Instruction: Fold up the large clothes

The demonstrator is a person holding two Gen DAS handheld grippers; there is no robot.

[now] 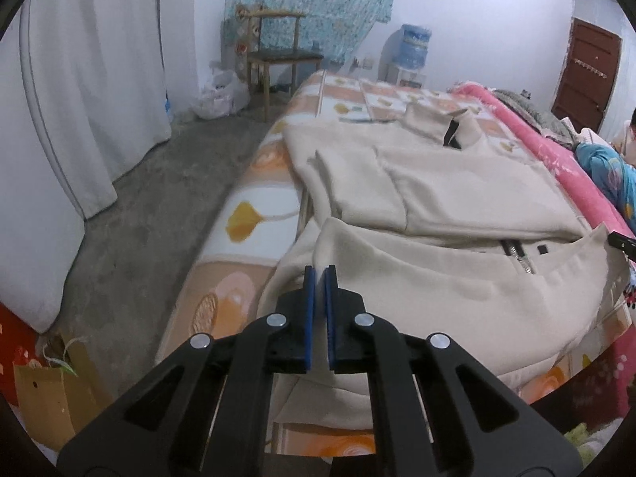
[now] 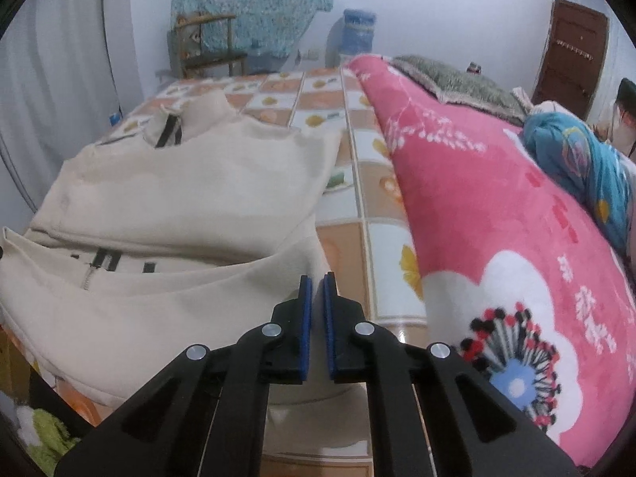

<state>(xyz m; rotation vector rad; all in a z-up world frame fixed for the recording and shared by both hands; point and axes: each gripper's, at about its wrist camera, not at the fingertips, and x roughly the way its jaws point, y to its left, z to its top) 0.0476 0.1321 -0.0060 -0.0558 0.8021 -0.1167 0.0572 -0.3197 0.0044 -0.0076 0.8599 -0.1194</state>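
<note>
**Hem corners pinched for the fold**

Bedroom with pale walls, a white curtain and a bare concrete floor (image 1: 131, 214); the work surface is a bed (image 1: 254, 183) covered by a sheet printed in orange, peach and white squares. A pink plush blanket (image 2: 497, 214) with a flower motif lies bunched along the bed's far side, well apart from the work.

The task's thing, a cream zip-front jacket (image 1: 469, 194), lies spread across the sheet with its collar toward the far end and its sleeves laid inward over the body. Its near hem is raised off the sheet, showing the metal zipper (image 1: 524, 262) and dark tabs beneath.

Left gripper (image 1: 319, 278): blue-padded jaws drawn together, clamped on the hem's left corner. Right gripper (image 2: 316, 284): jaws likewise together, clamped on the hem's right corner, cloth rising between the pads.

Handling, as judged: the fabric looks thick, matte and fleece-like, soft and limp, so it will sag between the two holds and drape rather than keep an edge. It appears light for its bulk and not slippery. Corners of the hem are the sensible holds; both should be kept level and taut so the fold lands straight. The zipper is the only stiff part and may resist a crease across it.
</note>
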